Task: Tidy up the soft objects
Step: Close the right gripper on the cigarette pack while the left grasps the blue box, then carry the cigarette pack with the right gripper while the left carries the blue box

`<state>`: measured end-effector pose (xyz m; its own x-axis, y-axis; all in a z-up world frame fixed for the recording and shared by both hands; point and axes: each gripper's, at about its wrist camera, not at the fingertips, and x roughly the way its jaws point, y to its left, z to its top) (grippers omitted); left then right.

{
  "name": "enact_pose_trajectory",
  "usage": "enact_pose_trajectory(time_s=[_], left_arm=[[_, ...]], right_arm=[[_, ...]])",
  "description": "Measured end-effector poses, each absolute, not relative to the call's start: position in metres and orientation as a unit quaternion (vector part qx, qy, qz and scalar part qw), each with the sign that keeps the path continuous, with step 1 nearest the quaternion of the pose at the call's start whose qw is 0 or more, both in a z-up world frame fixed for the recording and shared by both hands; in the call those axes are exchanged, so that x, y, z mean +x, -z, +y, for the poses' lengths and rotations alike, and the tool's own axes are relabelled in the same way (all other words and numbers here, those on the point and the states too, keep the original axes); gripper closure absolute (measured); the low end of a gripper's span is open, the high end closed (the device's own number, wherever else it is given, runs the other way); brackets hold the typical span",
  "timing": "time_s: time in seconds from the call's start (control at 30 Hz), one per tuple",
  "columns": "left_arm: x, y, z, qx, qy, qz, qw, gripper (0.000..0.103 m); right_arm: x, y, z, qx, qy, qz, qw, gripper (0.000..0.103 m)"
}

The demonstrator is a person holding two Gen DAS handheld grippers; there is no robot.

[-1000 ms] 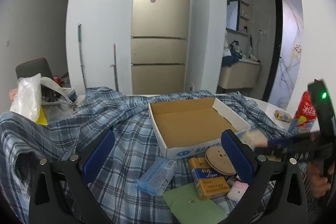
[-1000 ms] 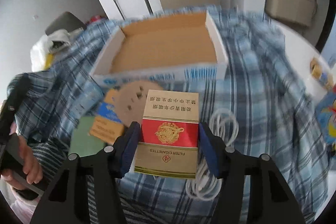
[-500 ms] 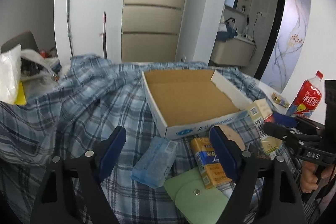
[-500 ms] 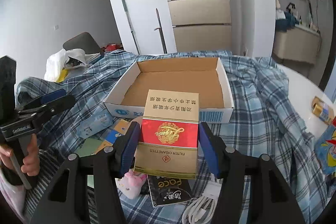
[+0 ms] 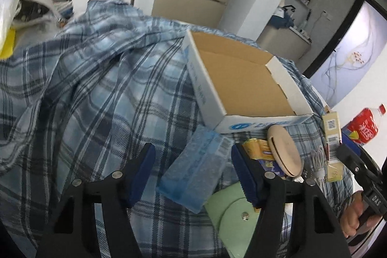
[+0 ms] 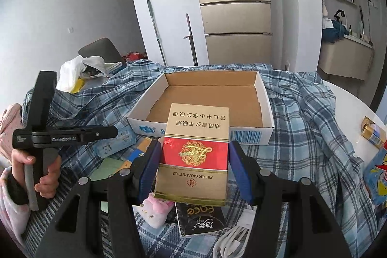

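Observation:
My right gripper [image 6: 193,169] is shut on a gold and red cigarette carton [image 6: 193,154], held upright above the table just in front of the open cardboard box [image 6: 205,98]. The carton also shows edge-on in the left wrist view [image 5: 332,137]. My left gripper [image 5: 193,172] is open, its fingers on either side of a blue tissue pack [image 5: 196,168] that lies on the plaid cloth [image 5: 96,93] by the box's [image 5: 241,84] near corner. The box is empty.
Under the right gripper lie a pink plush toy [image 6: 154,209], a black packet [image 6: 200,221] and a white cable [image 6: 232,241]. A green pouch [image 5: 232,217], yellow pack [image 5: 261,154] and tan disc [image 5: 285,149] lie beside the left gripper. A red bottle [image 5: 365,129] stands right.
My left gripper has dropped and moved forward until its fingers flank the blue tissue pack. My right gripper has kept its hold on the carton and lifted it slightly towards the box.

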<state>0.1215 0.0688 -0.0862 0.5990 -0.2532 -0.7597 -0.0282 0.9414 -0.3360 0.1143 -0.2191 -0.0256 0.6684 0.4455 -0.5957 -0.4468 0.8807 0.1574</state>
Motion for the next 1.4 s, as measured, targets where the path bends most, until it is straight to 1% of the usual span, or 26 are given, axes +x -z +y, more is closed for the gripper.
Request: enact_pose_trajectory(time_s=[0.17,0.2,0.23,0.27,0.33,0.5,0.57,0.63,0.77,0.87,0.97,1.2,1.27,1.4], left_arm=[[0.126,0.092,0.064,-0.157,0.082,0.462,0.869,0.036],[0.125,0.091,0.061,-0.153,0.087,0.462,0.869,0.039],[0.124,0.09,0.059,-0.148,0.09,0.463,0.869,0.046],[0.124,0.09,0.057,-0.144,0.095,0.465,0.868,0.049],[0.123,0.091,0.051,-0.137,0.106,0.471,0.865,0.053],[0.123,0.092,0.043,-0.12,0.115,0.478,0.863,0.053],[0.124,0.092,0.042,-0.115,0.112,0.479,0.863,0.06],[0.123,0.091,0.038,-0.106,0.114,0.477,0.865,0.062],[0.108,0.074,0.023,-0.067,0.135,0.425,0.892,0.065],[0.088,0.053,0.009,-0.025,0.144,0.361,0.921,0.065],[0.072,0.041,-0.002,0.008,0.148,0.314,0.938,0.065],[0.045,0.019,-0.01,0.028,0.145,0.22,0.964,0.065],[0.037,0.015,-0.01,0.032,0.143,0.201,0.969,0.065],[0.03,0.01,-0.01,0.035,0.131,0.187,0.973,0.065]], right_arm=[[0.114,0.026,-0.219,0.0,-0.244,0.326,0.913,0.046],[0.114,0.025,-0.219,0.001,-0.244,0.326,0.913,0.046],[0.114,0.025,-0.219,0.001,-0.244,0.327,0.913,0.046],[0.113,0.025,-0.219,0.001,-0.243,0.327,0.913,0.046],[0.113,0.025,-0.22,0.002,-0.242,0.327,0.914,0.046],[0.115,0.026,-0.22,0.004,-0.24,0.33,0.913,0.046],[0.115,0.026,-0.22,0.004,-0.24,0.33,0.913,0.046],[0.115,0.026,-0.22,0.004,-0.239,0.33,0.913,0.046],[0.112,0.025,-0.219,-0.003,-0.235,0.322,0.917,0.046],[0.108,0.023,-0.219,-0.007,-0.23,0.31,0.923,0.046],[0.104,0.019,-0.222,-0.004,-0.226,0.294,0.929,0.046],[0.097,0.011,-0.228,0.006,-0.211,0.258,0.943,0.046],[0.095,0.009,-0.23,0.009,-0.211,0.248,0.946,0.046],[0.091,0.004,-0.23,0.008,-0.211,0.229,0.95,0.046]])
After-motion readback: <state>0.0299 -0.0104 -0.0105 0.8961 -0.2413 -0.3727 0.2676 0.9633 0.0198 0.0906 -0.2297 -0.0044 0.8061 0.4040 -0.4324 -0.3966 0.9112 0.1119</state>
